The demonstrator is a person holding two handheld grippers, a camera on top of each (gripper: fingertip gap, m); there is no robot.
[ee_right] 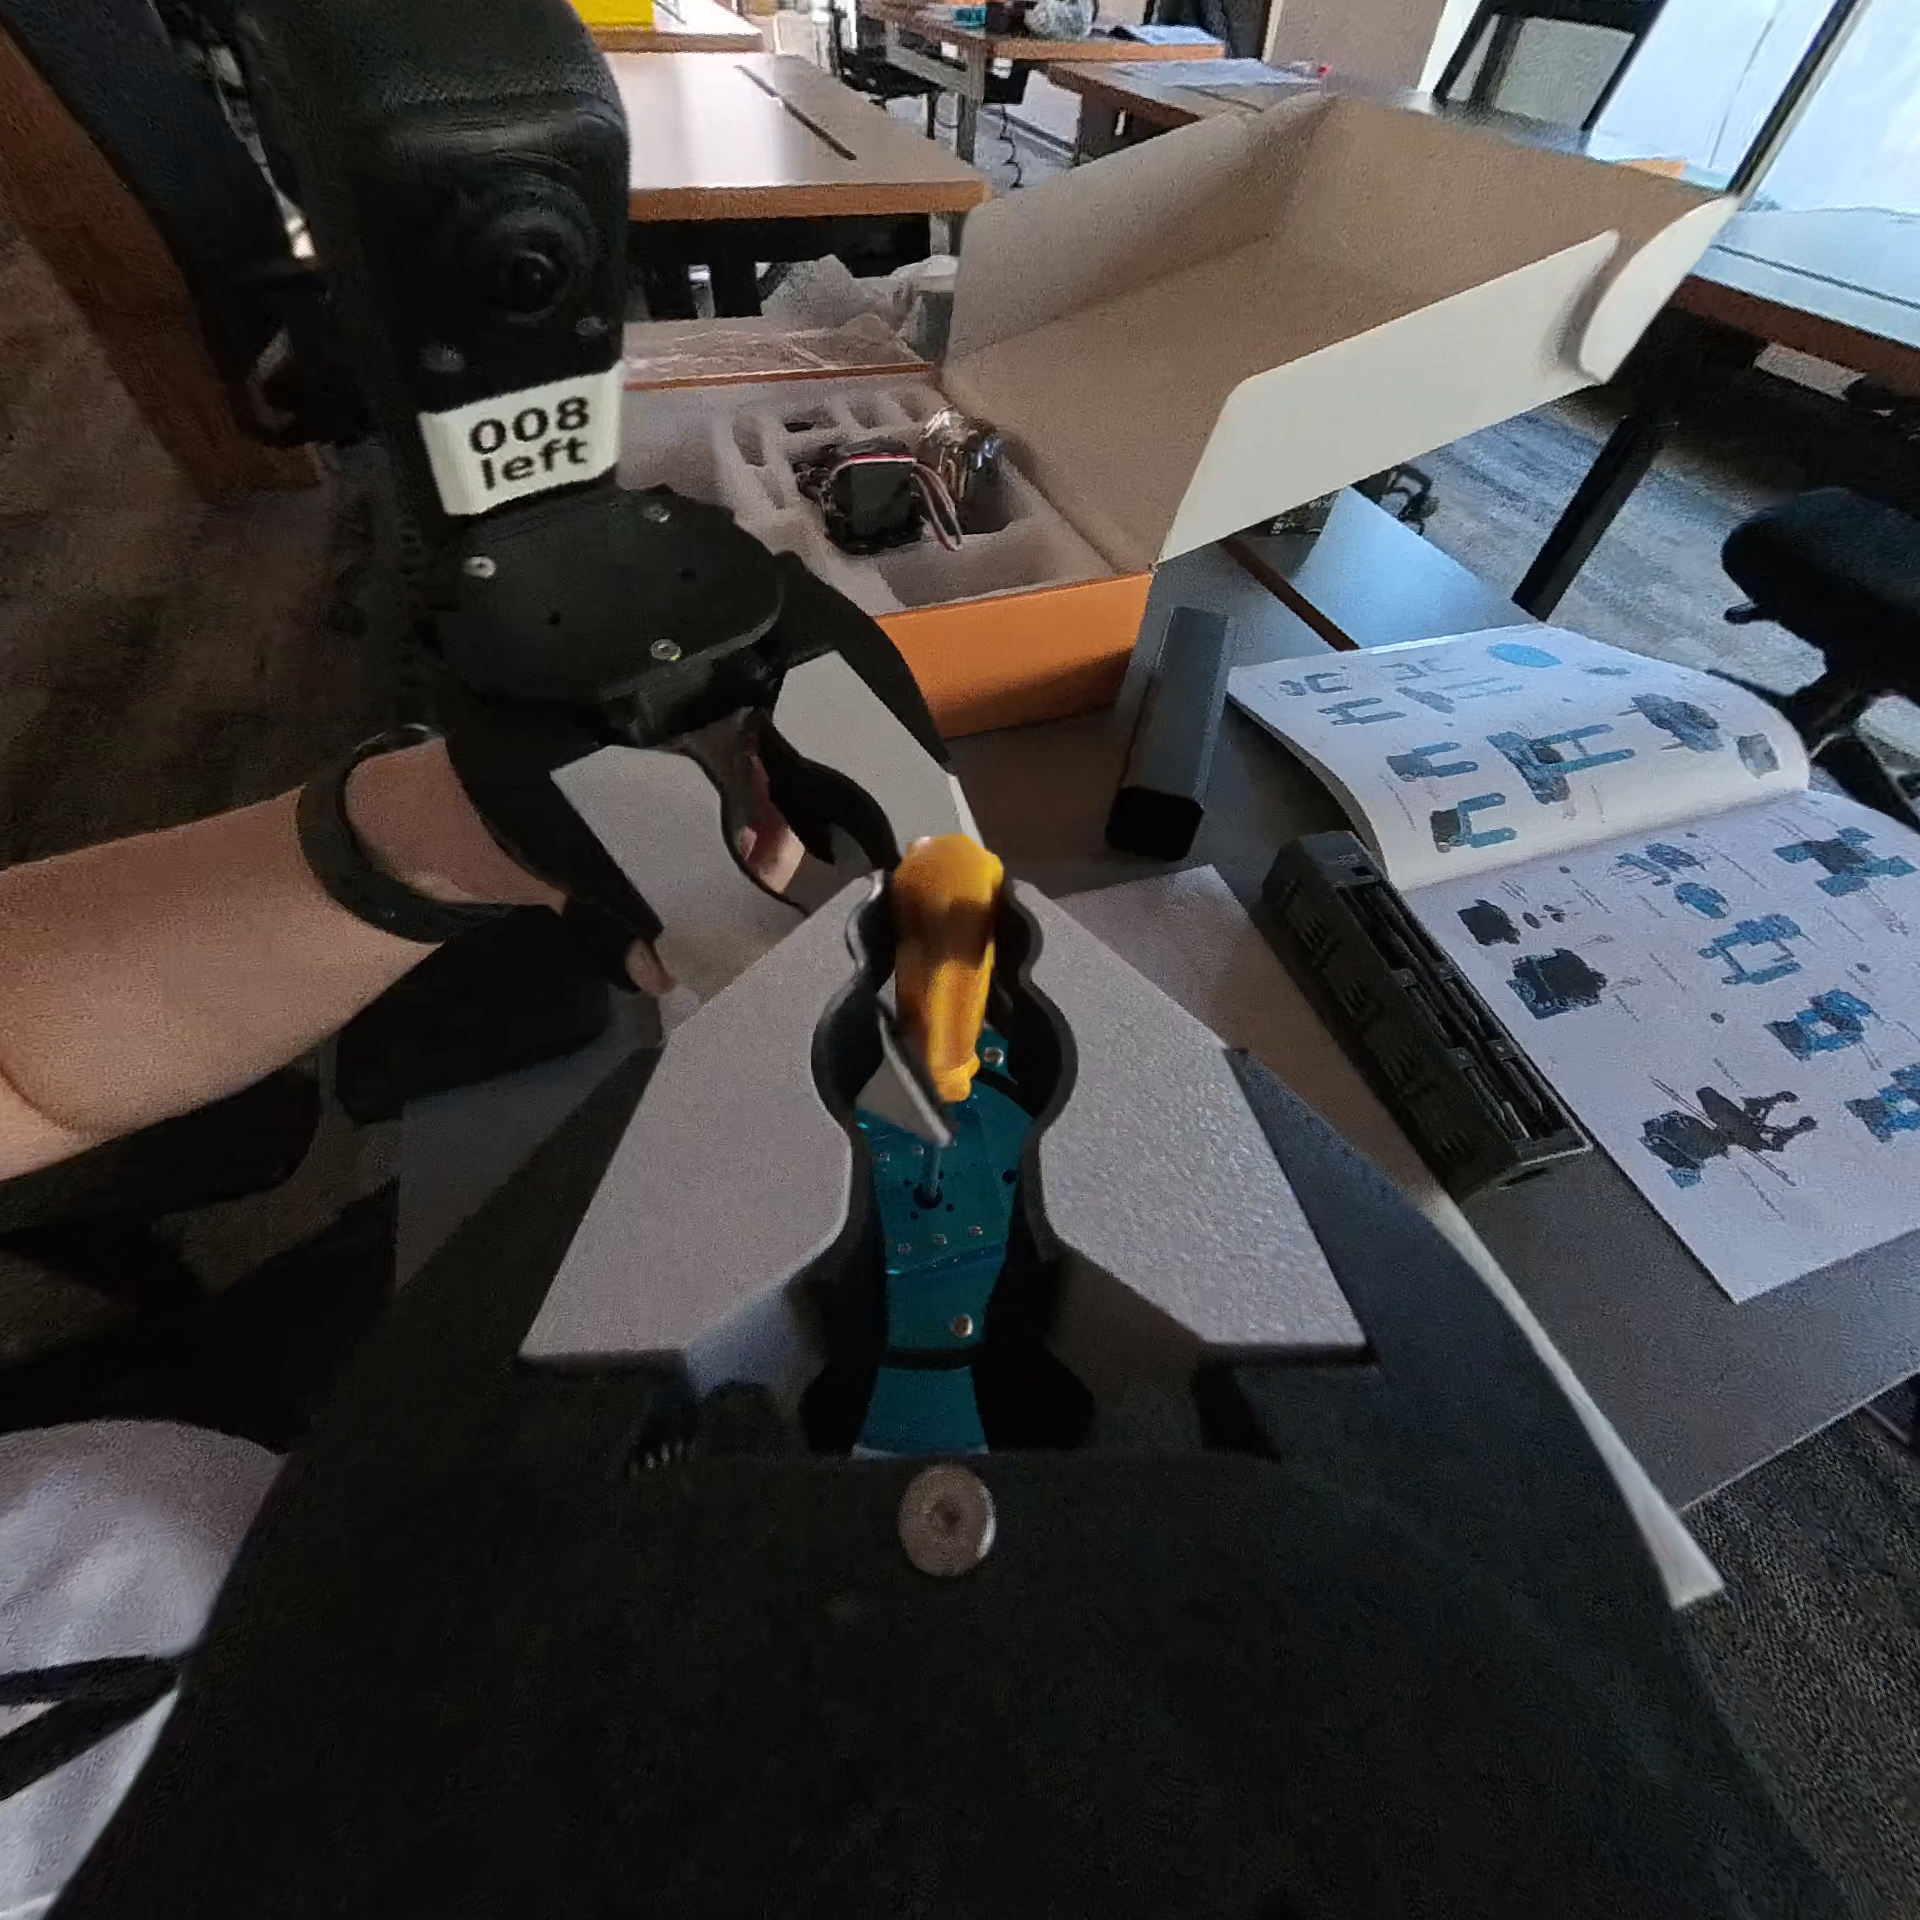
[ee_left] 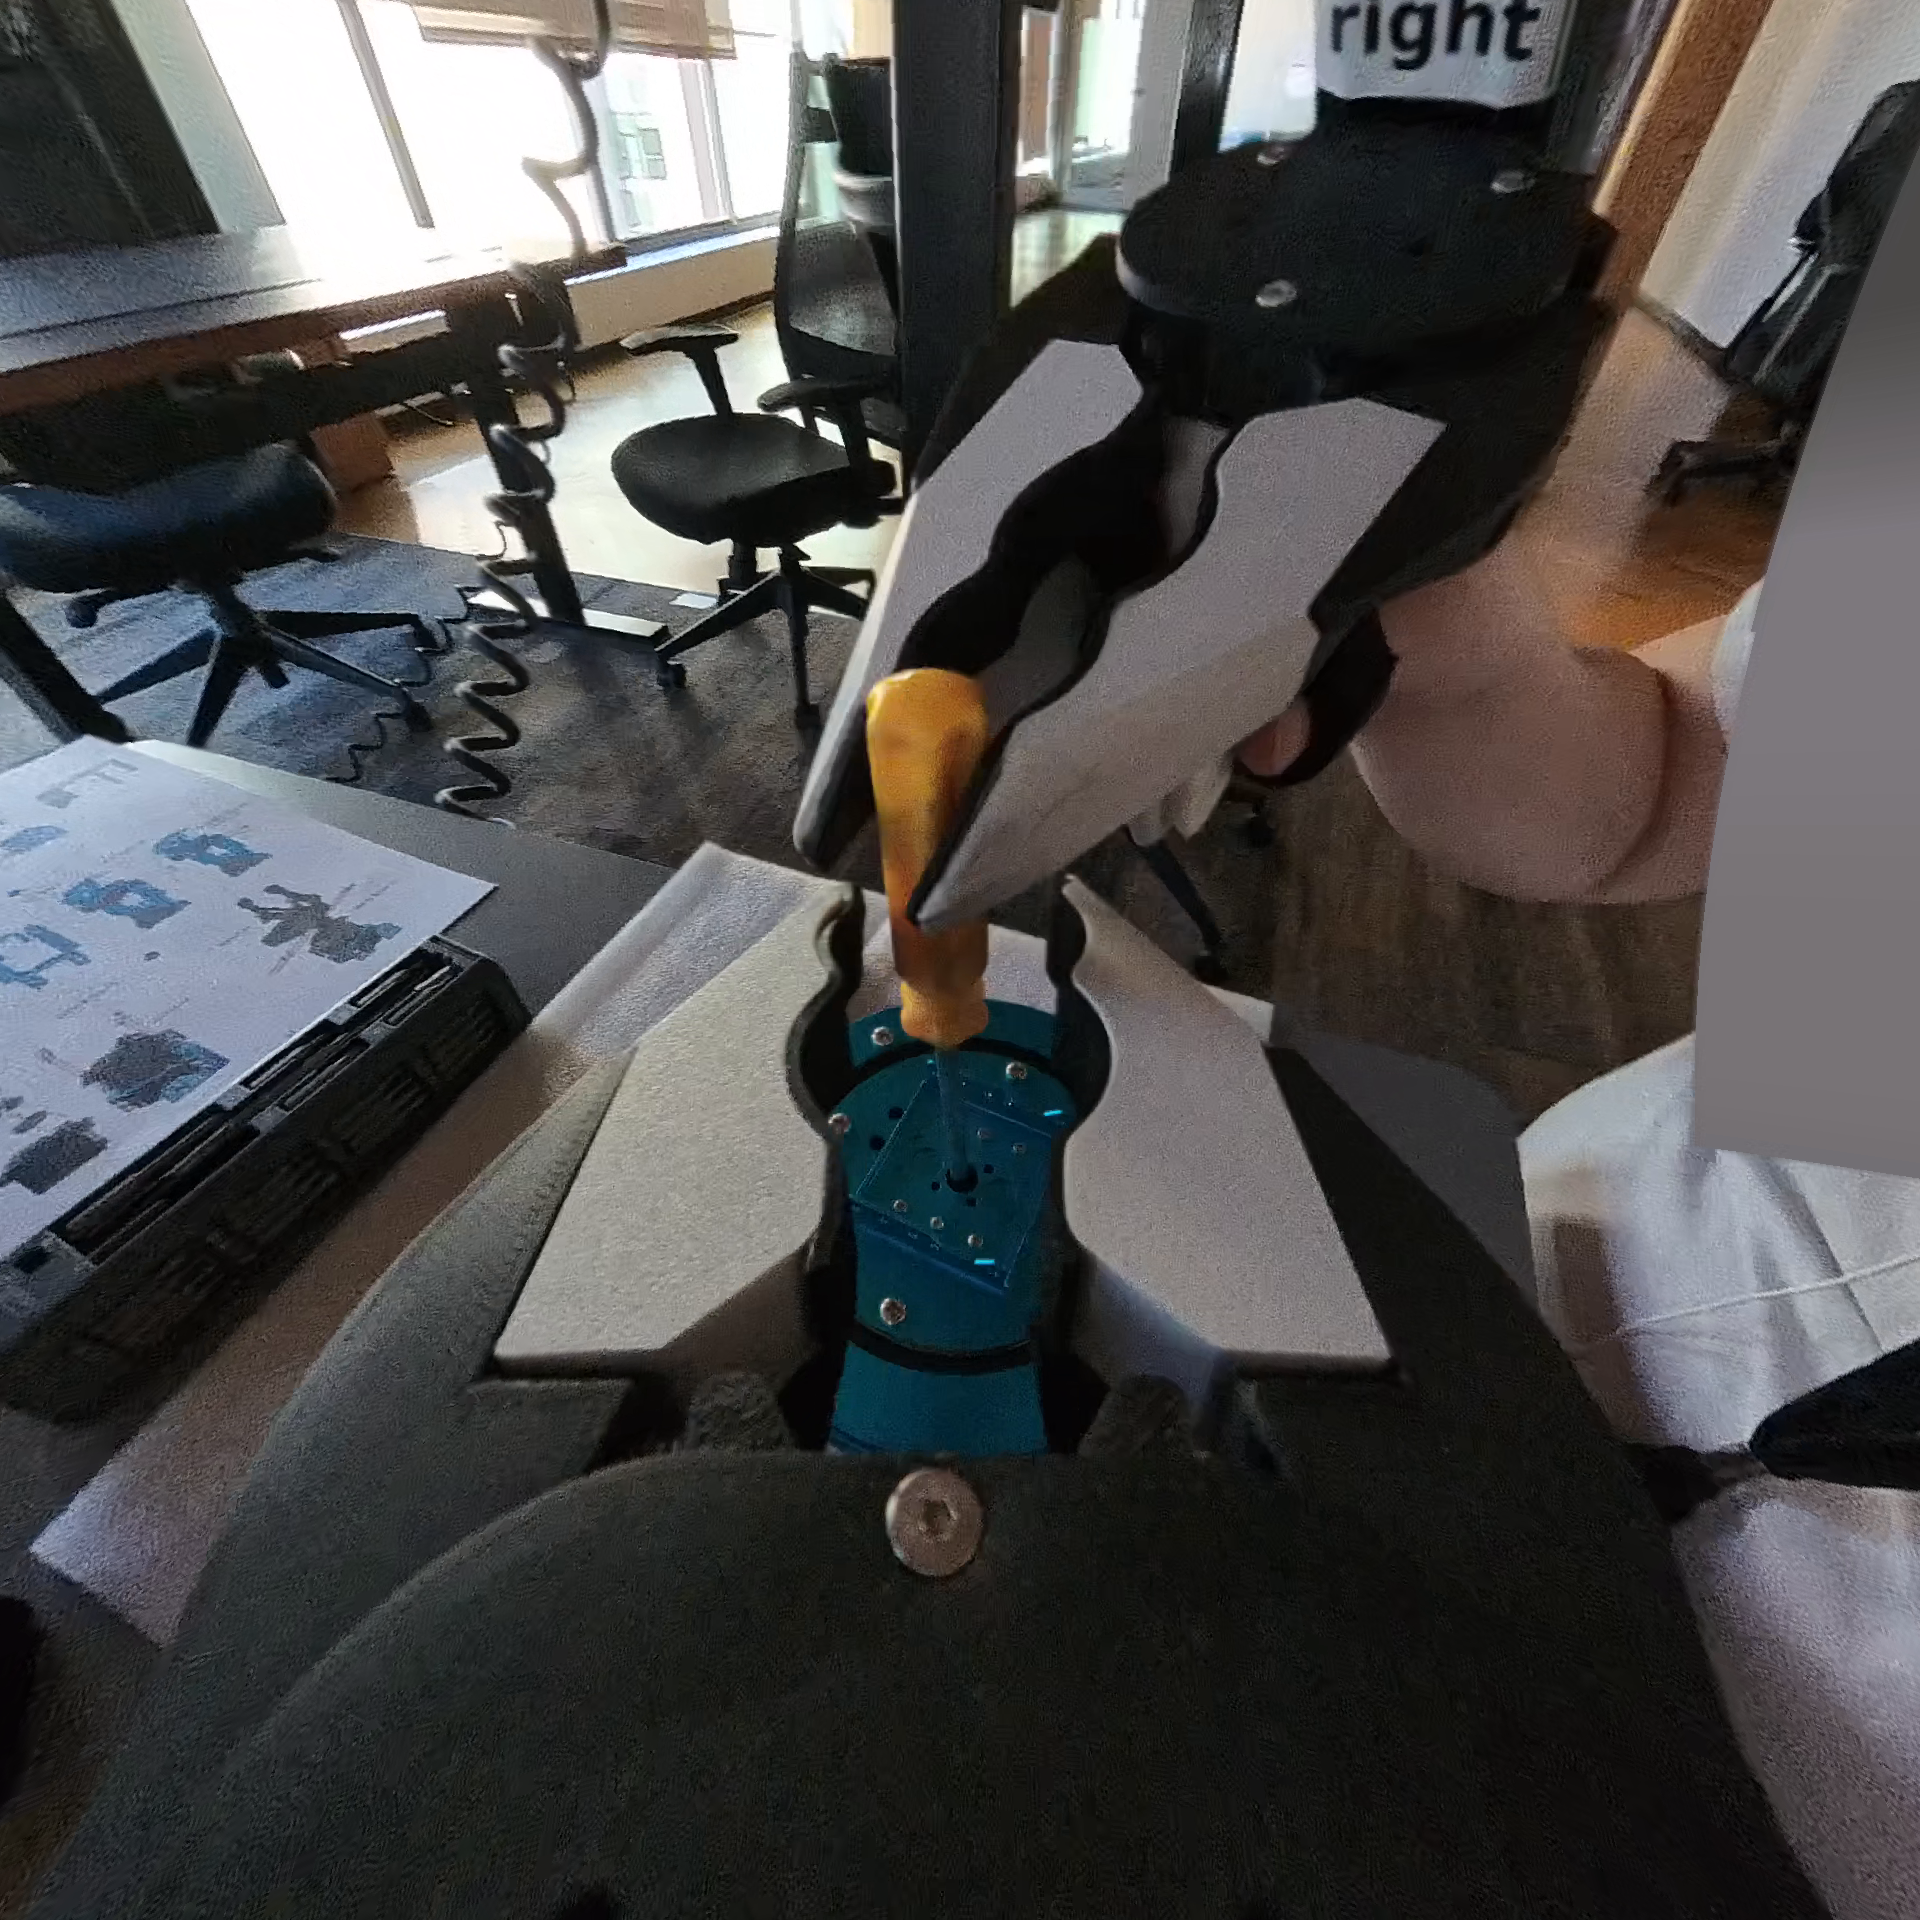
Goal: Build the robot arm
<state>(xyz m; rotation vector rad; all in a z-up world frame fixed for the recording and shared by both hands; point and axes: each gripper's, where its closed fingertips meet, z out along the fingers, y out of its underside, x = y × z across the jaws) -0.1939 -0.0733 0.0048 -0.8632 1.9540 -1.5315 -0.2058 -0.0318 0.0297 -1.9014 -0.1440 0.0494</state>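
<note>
1. Two grippers, both occupied. The left gripper [ee_left: 951,935] has its tongs clamped on the flanks of a blue metal assembly [ee_left: 940,1174]. The right gripper [ee_left: 883,873] has its tongs closed on the orange handle of a screwdriver [ee_left: 925,831].
2. One blue metal assembly, near the front edge of the worktop [ee_right: 1039,790], over a white foam sheet [ee_right: 1143,914]. Whether it rests on the sheet or hangs clear cannot be told.
3. One screwdriver, nearly upright, with its thin shaft entering a hole in the top face of the assembly.
4. One open booklet [ee_right: 1662,987] towards the worktop's right edge, partly over a long black ribbed case [ee_right: 1423,1029]. A grey square tube [ee_right: 1174,717] and an open box with an orange wall [ee_right: 1039,644] lie farther back.
5. Risk, slipping: the handle is pinched only at the fingertips, so a tilt of the right gripper would probably walk the blade out of the hole and scratch the blue face.
6. Risk, twisting: torque on the shaft may rotate the assembly between the left pads if their hold is light.
7. Risk, dropping: any small screw knocked loose would likely vanish off the foam sheet.
</note>
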